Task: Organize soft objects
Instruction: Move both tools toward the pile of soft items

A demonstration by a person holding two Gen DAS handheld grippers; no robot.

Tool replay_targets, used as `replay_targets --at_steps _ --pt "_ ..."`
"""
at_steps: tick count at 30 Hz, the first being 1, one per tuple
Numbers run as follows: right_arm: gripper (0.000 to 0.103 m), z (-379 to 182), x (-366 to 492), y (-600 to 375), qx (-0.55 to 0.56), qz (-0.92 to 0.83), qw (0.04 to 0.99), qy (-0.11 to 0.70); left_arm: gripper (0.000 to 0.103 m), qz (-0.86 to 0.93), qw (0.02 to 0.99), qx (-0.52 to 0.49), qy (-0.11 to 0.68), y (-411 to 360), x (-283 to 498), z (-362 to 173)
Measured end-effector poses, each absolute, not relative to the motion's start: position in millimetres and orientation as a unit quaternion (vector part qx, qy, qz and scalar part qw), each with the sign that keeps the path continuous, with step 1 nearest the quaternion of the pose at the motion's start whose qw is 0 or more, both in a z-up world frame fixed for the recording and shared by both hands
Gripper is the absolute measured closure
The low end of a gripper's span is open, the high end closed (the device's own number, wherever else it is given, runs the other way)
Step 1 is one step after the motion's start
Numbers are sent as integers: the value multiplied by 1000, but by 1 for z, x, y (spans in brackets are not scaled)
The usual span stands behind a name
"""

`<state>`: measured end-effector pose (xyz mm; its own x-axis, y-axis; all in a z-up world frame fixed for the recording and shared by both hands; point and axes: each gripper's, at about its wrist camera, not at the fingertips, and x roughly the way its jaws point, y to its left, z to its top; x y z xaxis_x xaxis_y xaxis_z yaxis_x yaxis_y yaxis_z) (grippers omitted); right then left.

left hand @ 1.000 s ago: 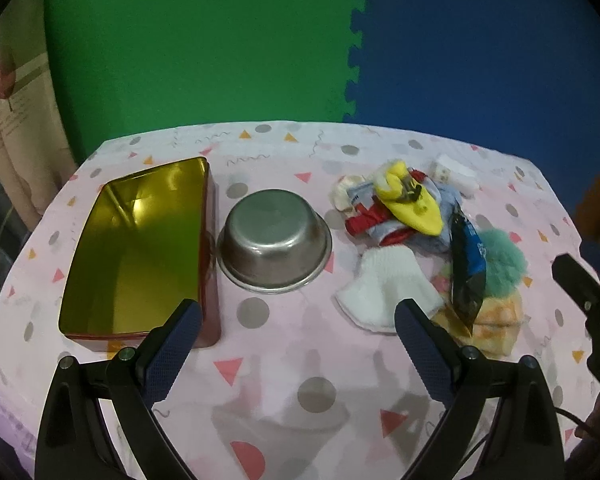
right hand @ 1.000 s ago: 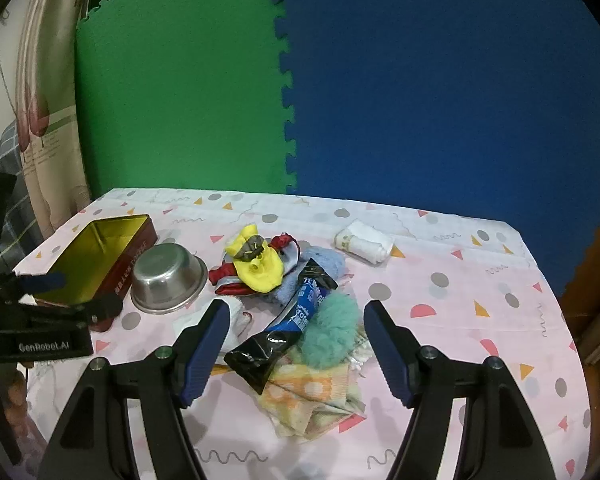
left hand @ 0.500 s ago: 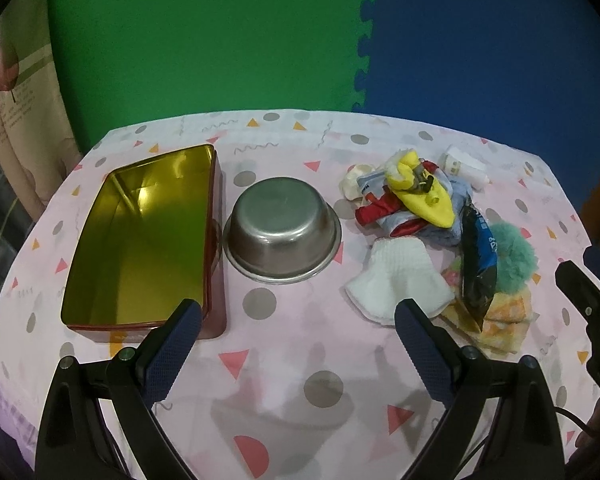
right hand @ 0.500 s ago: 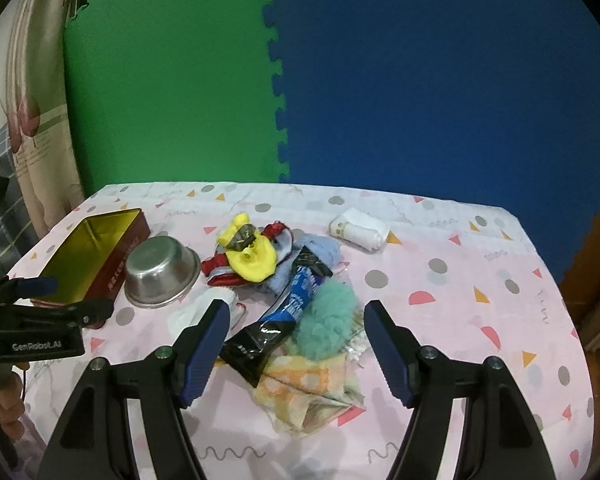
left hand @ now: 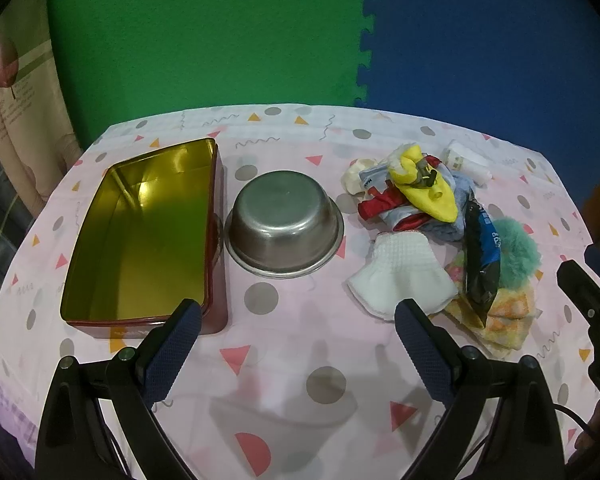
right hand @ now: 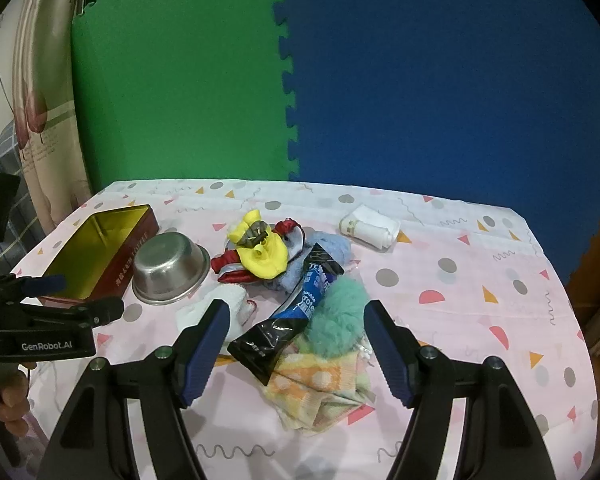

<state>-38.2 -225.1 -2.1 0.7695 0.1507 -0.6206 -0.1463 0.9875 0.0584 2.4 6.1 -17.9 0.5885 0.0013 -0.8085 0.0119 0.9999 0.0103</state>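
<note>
Soft pile (right hand: pixel 300 276): centre of the right wrist frame, on the counter (right hand: pixel 460 280).
Tin (left hand: pixel 148 236): left, open.
Bowl (left hand: pixel 284 228): just beside the tin.
Left tongs (left hand: pixel 296 316): wide, holding nothing.
Right tongs (right hand: pixel 296 316): wide, holding nothing, above the pile.

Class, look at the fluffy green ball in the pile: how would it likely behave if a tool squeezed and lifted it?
The fluffy green ball looks like loose fur, so it would probably squash easily and weigh little. It leans against the black tube and the checked cloth, so lifting it might nudge them.
</note>
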Motion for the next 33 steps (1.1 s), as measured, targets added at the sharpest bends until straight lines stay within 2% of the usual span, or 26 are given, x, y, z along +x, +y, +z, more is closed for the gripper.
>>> replay_targets --at_steps 33 --pt "31 -11 -40 -228 1 86 933 350 7 -1 883 11 468 7 5 -27"
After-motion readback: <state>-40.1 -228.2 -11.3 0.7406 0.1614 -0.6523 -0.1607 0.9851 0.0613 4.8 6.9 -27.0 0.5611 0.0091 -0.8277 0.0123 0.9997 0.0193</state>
